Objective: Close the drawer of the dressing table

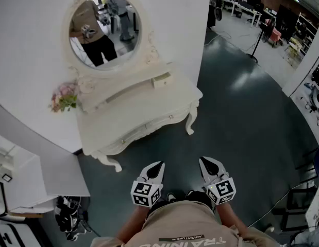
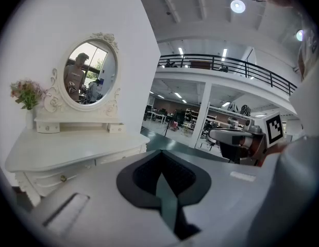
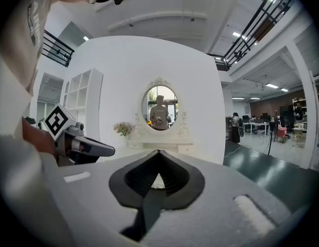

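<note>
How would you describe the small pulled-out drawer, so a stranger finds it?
Find the white dressing table against the wall, under its oval mirror. On the low shelf below the mirror, the drawer sits at the right end, sticking out, opposite the flowers.

The left tongs (image 2: pixel 160 153) fill the lower half of the view, their tips pressed together at 6 o'clock with nothing between them. At 9 o'clock stands the white dressing table (image 2: pixel 71 148), a small round knob (image 2: pixel 63 178) on its front drawer (image 2: pixel 77 170); above it the oval mirror (image 2: pixel 91 72) reflects a person, and pink flowers (image 2: pixel 26 92) stand at its left. At 3 o'clock the right tongs (image 2: pixel 213 136) point left, well apart from the table.
</note>
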Motion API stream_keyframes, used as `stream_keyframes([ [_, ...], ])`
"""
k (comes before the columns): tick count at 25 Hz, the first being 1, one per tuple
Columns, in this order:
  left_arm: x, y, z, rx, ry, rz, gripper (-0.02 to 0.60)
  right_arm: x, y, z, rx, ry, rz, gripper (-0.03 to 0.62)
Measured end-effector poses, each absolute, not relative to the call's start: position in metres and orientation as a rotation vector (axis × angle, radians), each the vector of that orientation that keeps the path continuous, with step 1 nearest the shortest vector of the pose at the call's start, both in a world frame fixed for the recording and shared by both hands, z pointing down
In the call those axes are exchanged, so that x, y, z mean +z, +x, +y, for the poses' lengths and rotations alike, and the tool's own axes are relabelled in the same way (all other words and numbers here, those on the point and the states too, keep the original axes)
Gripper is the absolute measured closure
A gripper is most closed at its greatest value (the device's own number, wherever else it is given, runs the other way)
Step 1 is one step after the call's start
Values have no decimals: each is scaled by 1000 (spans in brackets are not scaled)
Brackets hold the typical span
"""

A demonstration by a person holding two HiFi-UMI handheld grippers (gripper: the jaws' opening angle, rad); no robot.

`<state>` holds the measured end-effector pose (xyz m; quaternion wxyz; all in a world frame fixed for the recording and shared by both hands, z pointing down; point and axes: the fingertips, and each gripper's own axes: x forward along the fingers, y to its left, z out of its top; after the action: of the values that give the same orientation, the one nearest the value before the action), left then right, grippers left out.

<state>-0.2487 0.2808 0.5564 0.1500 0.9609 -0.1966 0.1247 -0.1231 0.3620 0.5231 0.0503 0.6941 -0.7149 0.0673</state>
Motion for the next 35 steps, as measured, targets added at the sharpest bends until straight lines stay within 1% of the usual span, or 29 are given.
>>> stream_keyframes([
  [10, 566, -249, 285, 360, 2746, -554, 563, 519, -121, 370, 188, 2210, -2136, 592],
  [16, 568, -232, 304, 401, 2792, -408, 563, 528, -114, 377, 273, 2224, -2096, 592],
  [22, 581, -215, 295, 420, 2738, -399, 563, 535, -104, 359, 322, 2223, -2133, 592],
  [28, 575, -188, 264, 434, 2714, -437, 563, 552, -77, 321, 393, 2128, -2209, 592],
  [31, 567, -168, 238, 404, 2671, -453, 563, 555, -55, 295, 385, 2093, -2249, 592],
  [35, 566, -143, 204, 438, 2668, -482, 563, 559, -20, 258, 374, 2098, -2271, 592],
])
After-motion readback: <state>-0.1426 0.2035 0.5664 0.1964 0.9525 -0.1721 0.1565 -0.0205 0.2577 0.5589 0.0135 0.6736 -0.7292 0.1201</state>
